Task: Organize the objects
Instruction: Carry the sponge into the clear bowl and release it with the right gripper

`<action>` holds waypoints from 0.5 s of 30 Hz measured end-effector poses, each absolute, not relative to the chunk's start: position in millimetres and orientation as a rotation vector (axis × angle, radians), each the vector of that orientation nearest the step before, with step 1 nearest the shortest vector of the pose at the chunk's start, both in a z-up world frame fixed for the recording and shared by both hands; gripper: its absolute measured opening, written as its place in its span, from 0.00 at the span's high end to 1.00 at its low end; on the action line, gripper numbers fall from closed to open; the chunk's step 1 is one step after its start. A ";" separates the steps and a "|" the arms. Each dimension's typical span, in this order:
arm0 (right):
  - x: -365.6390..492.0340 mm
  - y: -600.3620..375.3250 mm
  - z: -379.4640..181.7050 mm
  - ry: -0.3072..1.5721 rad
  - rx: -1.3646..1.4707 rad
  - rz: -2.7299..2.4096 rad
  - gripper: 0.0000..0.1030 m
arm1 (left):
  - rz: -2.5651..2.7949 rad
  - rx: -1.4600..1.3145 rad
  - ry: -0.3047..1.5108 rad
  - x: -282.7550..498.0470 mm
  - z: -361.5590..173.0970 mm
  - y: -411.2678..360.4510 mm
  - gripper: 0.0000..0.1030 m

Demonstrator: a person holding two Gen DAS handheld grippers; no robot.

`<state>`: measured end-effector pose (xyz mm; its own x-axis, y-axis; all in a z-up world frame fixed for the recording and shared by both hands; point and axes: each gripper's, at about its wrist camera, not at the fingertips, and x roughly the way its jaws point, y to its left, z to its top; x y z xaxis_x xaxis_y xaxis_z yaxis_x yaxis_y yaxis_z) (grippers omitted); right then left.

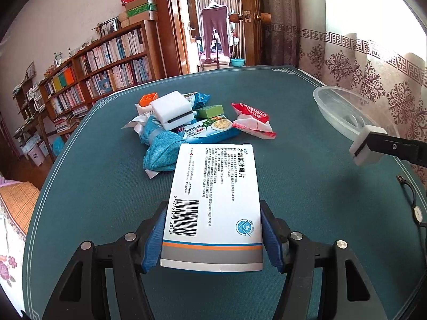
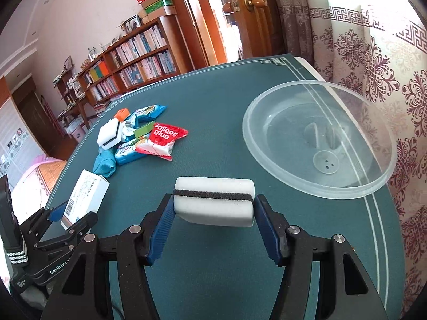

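Note:
My left gripper (image 1: 212, 242) is shut on a white medicine box (image 1: 213, 200) with a barcode, held above the green table; the same box (image 2: 85, 197) shows at the left of the right wrist view. My right gripper (image 2: 213, 226) is shut on a white sponge with a black stripe (image 2: 213, 200), which also appears at the right as the sponge (image 1: 367, 144) in the left wrist view. A clear plastic bowl (image 2: 320, 186) sits empty ahead and right of the sponge. A pile (image 1: 186, 122) holds a second white sponge, a blue cloth, snack packets and a red glue packet (image 2: 162, 140).
The green table mat (image 1: 106, 213) ends at a patterned curtain (image 2: 387, 80) on the right. A cable with a small round part (image 1: 415, 210) lies near the table's right edge. Bookshelves (image 1: 101, 69) and an open doorway stand behind the table.

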<state>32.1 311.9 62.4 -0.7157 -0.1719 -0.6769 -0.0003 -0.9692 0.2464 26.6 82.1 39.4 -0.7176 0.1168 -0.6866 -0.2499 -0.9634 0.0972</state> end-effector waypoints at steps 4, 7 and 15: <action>38.2 338.0 69.4 -0.387 1.103 -2.873 0.40 | 2.702 -1.060 0.295 26.7 41.3 99.7 0.35; 40.0 358.4 73.5 -0.419 1.077 -2.926 0.40 | 2.682 -1.051 0.305 27.1 42.9 111.8 0.35; 20.2 403.8 74.6 -0.407 1.061 -3.031 0.40 | 2.643 -1.037 0.331 27.5 46.5 138.5 0.35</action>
<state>20.2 403.8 74.6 -0.7810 0.0066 -0.6245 -0.1710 -0.9640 0.2037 27.5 138.5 46.5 -0.7022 0.1762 -0.6898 -0.3410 -0.9338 0.1087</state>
